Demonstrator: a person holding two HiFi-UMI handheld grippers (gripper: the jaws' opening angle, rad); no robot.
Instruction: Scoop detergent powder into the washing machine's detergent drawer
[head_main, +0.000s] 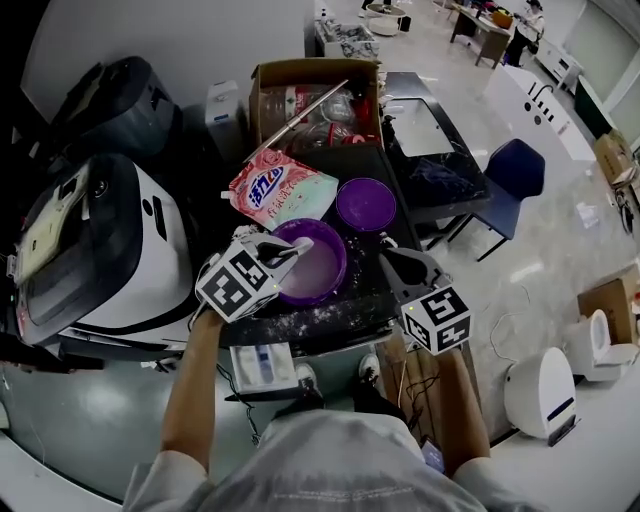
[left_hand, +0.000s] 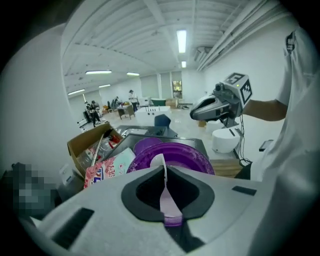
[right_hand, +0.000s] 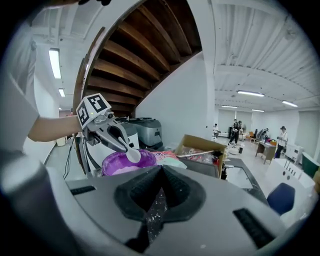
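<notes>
Gripping the thin handle of a pale scoop (left_hand: 163, 196), the left tool (head_main: 290, 250) has its jaws shut tight on it, and the left gripper view shows the handle pinched between the two dark pads. The scoop's rounded white end hangs over the left rim of a purple bowl (head_main: 338, 268); whether it touches the contents cannot be told. Pale detergent powder (head_main: 312, 272) fills the bottom of that bowl, which stands on a dark surface (head_main: 335, 322) dusted with white specks. The right tool (head_main: 392, 255) is just beside the bowl on its right. Its jaws are pressed together with nothing between them, and powder grains cling to the pads in the right gripper view. Behind the bowl lie a pink and white detergent bag (head_main: 283, 192) and, to its right, a round purple lid (head_main: 366, 203). Farther back is an open cardboard box (head_main: 315, 100) full of bottles. A white washing machine (head_main: 95, 250) stands to the left of the surface. At the near edge, below the bowl in the head view, sits a small white tray (head_main: 262, 364) with blue parts inside.
</notes>
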